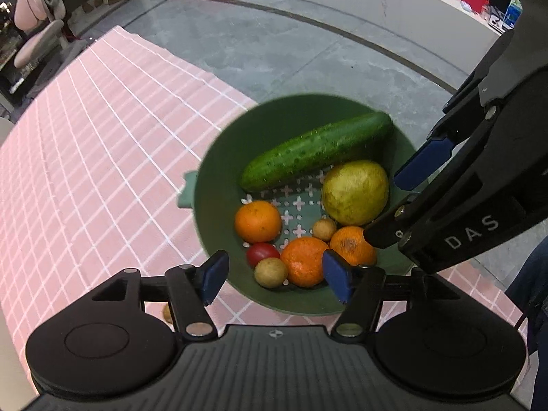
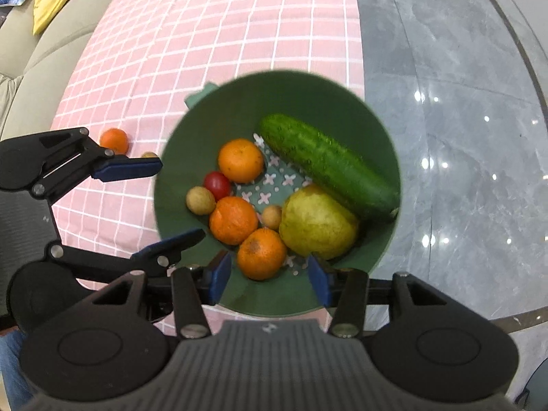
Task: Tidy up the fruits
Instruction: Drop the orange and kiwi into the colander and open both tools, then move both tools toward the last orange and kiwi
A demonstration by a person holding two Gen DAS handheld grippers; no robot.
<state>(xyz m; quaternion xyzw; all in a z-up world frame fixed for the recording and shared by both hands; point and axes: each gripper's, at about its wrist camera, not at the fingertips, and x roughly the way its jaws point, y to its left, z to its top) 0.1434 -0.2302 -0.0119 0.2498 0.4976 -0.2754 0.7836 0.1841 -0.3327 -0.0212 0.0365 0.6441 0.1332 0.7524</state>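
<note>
the green colander [image 2: 308,102] sits at centre frame in the right wrist view, on the pink checked cloth [image 2: 205,34] at its edge. inside lie a cucumber [image 2: 328,167], a yellow-green pear [image 2: 316,222], three mandarins [image 2: 240,160], a cherry tomato [image 2: 217,185] and two small tan fruits (longans, probably) [image 2: 200,200]. one more mandarin [image 2: 114,141] and a small tan fruit [image 2: 149,154] wait on the cloth at middle left. the left gripper [image 1: 274,275] hangs above the colander's lower rim, jaws apart and empty; the right gripper [image 2: 269,274] likewise stands apart, holding nothing. the loose mandarin looks light, soft-skinned and prone to roll, so i would pinch it gently across its widest part.
</note>
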